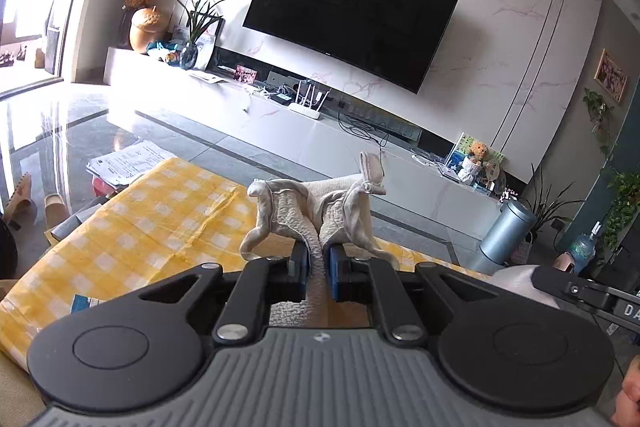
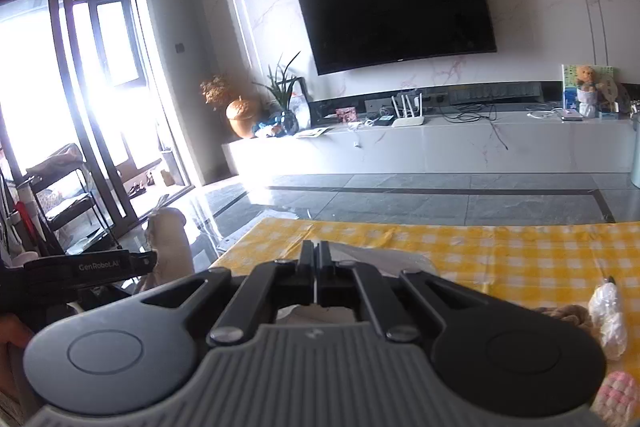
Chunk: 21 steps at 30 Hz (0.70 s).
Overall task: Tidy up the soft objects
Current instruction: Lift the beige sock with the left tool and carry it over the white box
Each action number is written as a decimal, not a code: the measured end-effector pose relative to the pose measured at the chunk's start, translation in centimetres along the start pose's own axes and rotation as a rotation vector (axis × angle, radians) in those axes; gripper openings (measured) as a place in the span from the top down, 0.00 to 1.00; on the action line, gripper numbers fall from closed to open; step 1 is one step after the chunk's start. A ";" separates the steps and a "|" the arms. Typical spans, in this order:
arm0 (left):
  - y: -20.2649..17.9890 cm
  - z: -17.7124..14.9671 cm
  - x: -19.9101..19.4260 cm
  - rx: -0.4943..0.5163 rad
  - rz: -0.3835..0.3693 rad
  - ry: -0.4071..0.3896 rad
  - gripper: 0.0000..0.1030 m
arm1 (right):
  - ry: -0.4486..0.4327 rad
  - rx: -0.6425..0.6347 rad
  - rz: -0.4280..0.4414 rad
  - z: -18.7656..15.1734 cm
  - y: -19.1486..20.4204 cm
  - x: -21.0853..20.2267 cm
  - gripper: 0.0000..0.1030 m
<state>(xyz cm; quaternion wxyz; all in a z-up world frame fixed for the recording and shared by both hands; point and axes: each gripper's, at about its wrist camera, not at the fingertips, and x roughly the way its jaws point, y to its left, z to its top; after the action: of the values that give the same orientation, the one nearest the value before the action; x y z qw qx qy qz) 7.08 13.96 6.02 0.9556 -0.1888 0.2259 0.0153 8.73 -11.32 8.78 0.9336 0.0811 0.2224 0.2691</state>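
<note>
Left gripper (image 1: 318, 255) carries a beige knitted cloth (image 1: 320, 205) clamped in its jaws, bunched up directly ahead and blocking the forward line over the table (image 1: 152, 223); yellow checked surface to its left lies bare, papers (image 1: 128, 163) only at the far corner; right gripper (image 2: 318, 259), jaws closed, has a white crumpled sheet (image 2: 384, 259) immediately in front; open cloth beyond it to the far edge; at right, a white bundle (image 2: 608, 315), brown plush piece (image 2: 568, 315) and pink item (image 2: 620, 391) crowd the near side
</note>
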 end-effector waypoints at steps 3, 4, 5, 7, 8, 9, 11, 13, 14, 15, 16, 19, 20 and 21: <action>2.2 0.2 0.0 -0.048 -0.005 -0.001 0.89 | 0.038 -0.028 0.019 -0.2 2.4 3.5 1.00; 2.8 0.2 0.1 -0.061 0.001 -0.001 0.89 | 0.058 -0.042 0.021 -0.3 3.1 4.9 1.00; 3.1 0.3 0.3 -0.070 0.009 0.000 0.89 | 0.083 -0.059 0.024 -0.4 3.5 6.2 1.00; 4.3 0.1 0.4 -0.078 0.016 0.007 0.89 | 0.157 -0.095 0.019 -1.0 4.2 8.9 1.00; 4.7 0.1 0.5 -0.084 0.014 0.017 0.89 | 0.204 -0.116 0.006 -1.4 4.3 10.4 1.00; 5.0 0.0 0.7 -0.092 0.012 0.026 0.89 | 0.259 -0.157 -0.016 -2.0 4.3 12.2 1.00; 5.3 -0.2 0.9 -0.108 0.009 0.039 0.89 | 0.354 -0.246 -0.052 -3.4 3.7 15.0 1.00; 5.5 -0.2 1.1 -0.115 0.003 0.049 0.89 | 0.465 -0.273 -0.069 -5.1 2.1 17.7 1.00; 5.4 -0.2 1.1 -0.116 0.001 0.051 0.88 | 0.514 -0.277 -0.083 -5.8 1.5 18.8 1.00; 5.4 -0.2 1.1 -0.113 -0.002 0.052 0.88 | 0.551 -0.286 -0.098 -6.5 1.0 19.6 1.00; 5.1 -0.3 1.1 -0.107 -0.004 0.053 0.88 | 0.585 -0.304 -0.117 -7.4 0.3 20.3 1.00; 4.5 -0.6 1.5 -0.073 -0.005 0.071 0.88 | 0.652 -0.361 -0.148 -9.2 0.1 21.3 1.00; 4.2 -0.8 1.8 -0.056 -0.001 0.080 0.88 | 0.669 -0.379 -0.158 -9.6 0.0 21.6 1.00; 3.9 -0.9 2.1 -0.039 0.008 0.090 0.88 | 0.686 -0.408 -0.180 -10.2 0.1 21.9 1.00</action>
<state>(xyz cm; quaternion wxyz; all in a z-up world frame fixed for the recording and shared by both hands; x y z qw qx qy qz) 8.11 17.10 2.99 0.9405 -0.2071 0.2691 0.0151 20.55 0.88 -8.35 0.8220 -0.2198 0.4692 0.2364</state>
